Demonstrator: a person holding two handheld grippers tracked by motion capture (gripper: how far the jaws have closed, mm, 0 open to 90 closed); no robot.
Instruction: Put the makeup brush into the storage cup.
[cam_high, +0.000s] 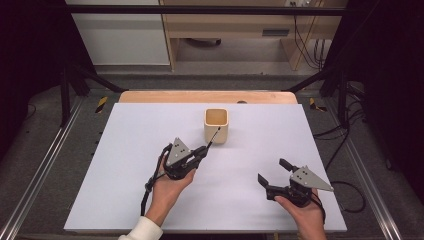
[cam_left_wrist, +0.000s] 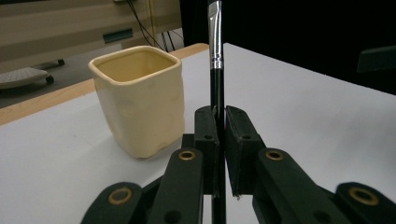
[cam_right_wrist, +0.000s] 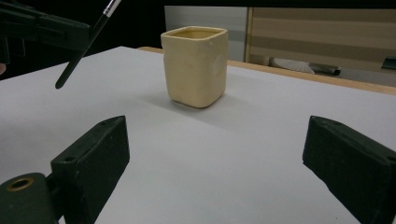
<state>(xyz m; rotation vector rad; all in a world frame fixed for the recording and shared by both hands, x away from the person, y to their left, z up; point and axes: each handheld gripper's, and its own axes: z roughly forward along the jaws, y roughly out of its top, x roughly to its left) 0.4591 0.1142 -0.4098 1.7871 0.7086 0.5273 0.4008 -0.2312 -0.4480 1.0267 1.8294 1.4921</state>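
Now, progress: brush (cam_left_wrist: 216, 88) gripped and lifted, not yet in the cup (cam_left_wrist: 138, 100)
Left: put it in
Left tongs (cam_high: 204, 149): clamped on the handle, ferrule end toward the cup just ahead
Right tongs (cam_high: 273, 171): wide apart, empty, low over the table (cam_high: 125, 165)

Cream-yellow cup (cam_high: 216, 125), black brush (cam_left_wrist: 216, 79) with silver ferrule, white tabletop (cam_high: 150, 150)

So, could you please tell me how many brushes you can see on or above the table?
1. A single black-handled brush is clamped in the left tongs, its tip near the cream cup. Others could be hidden inside the cup.
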